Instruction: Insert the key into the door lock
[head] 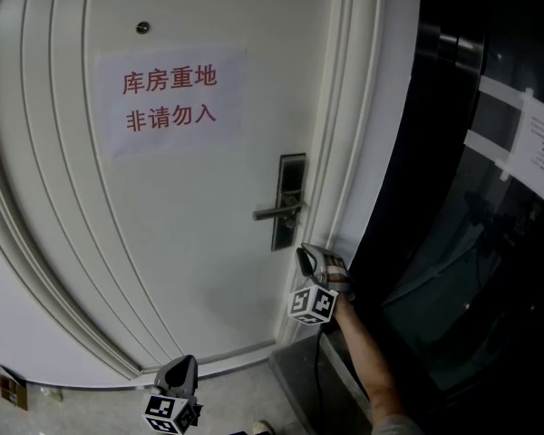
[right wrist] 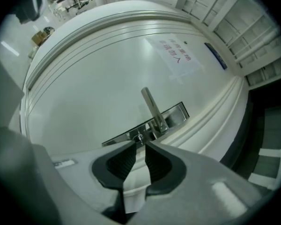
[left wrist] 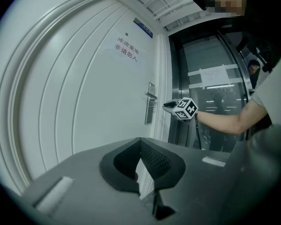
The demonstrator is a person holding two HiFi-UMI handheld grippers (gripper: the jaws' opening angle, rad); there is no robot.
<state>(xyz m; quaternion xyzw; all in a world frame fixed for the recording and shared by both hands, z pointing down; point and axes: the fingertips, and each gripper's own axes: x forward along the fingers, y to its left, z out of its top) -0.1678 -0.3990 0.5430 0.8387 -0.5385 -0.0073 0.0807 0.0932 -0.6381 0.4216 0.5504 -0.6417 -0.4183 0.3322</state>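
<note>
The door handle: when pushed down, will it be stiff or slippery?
The door handle looks like solid metal, so it probably will not bend. Its shiny, smooth surface may be slippery. Mounted on the lock plate, it likely only turns.

The door (head: 181, 243) is showing smooth white paint with a soft sheen, and the sign (head: 177, 98) on it is looking like thin matt paper. The lock plate (head: 290, 202) and handle (head: 274, 213) are gleaming as polished metal, while the panel (head: 490, 270) to the right is shining like dark, glossy glass. The left gripper (left wrist: 140, 142) and right gripper (right wrist: 139, 144) are showing matt grey plastic bodies, their black ribbed pads (right wrist: 119, 165) looking rubbery.
</note>
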